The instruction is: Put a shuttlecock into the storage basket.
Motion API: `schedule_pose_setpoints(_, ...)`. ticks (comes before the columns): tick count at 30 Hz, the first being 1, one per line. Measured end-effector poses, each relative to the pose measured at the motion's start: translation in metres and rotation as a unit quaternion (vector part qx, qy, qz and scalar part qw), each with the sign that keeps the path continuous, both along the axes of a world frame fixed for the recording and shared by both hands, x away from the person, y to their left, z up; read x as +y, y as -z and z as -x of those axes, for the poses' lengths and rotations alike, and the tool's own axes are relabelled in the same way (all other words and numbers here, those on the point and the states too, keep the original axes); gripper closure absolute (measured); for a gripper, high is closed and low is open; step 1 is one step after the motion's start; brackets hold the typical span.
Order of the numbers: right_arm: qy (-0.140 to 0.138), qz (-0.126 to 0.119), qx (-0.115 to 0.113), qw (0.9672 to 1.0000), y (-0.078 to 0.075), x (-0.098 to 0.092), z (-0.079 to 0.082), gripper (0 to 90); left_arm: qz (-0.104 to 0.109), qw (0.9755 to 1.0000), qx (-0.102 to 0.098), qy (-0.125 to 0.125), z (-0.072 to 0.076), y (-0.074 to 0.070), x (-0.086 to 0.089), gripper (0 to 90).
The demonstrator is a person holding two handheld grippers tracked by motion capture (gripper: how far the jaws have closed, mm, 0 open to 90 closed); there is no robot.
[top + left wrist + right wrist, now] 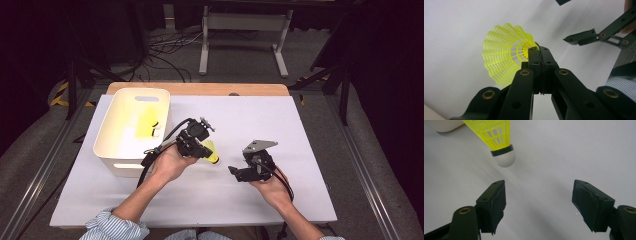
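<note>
Shuttlecock (212, 150): clamped in left hand-held gripper (202, 148), not yet in bin (112, 162). Right hand-held gripper (539, 202): jaws apart, empty, beside the shuttlecock's cork. Bin already held yellow items.

In the left gripper view the closed left tongs (539, 53) cover the shuttlecock (505, 53) at its cork end. In the right gripper view the picture's top edge cuts off its yellow skirt (492, 130). In the high view the yellow things (148, 122) inside the white bin (107, 150) are too small to identify.

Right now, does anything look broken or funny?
The pads of the right gripper look torn and ragged at their edges. The yellow shuttlecock, pinched in the left gripper, looks whole.
</note>
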State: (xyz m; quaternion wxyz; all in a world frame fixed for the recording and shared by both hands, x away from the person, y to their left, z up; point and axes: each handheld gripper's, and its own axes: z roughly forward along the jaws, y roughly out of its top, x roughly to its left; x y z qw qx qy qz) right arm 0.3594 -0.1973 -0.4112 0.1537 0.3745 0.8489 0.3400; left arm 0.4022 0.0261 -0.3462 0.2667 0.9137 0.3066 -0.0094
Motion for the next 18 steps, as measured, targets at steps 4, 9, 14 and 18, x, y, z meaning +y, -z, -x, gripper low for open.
schedule_pose_setpoints(4, 0.003, -0.004, -0.005, 1.0, 0.0, -0.005, 0.001, 26.0, 0.0, 1.0, -0.002, -0.002, 0.0, -0.001, 0.002, 89.4)
schedule_pose_setpoints(9, 0.01, -0.008, -0.013, 0.9998, 0.0, -0.013, 0.004, 23.6, 0.006, 0.9999, -0.01, -0.006, -0.001, -0.003, 0.005, 89.4)
schedule_pose_setpoints(14, 0.022, -0.016, -0.017, 0.9995, 0.003, -0.025, 0.006, 22.5, 0.004, 0.9999, -0.012, -0.01, -0.001, -0.005, 0.008, 89.4)
schedule_pose_setpoints(18, 0.033, -0.022, -0.02, 0.999, 0.004, -0.034, 0.009, 21.7, 0.004, 0.9999, -0.011, -0.012, -0.002, -0.007, 0.008, 89.4)
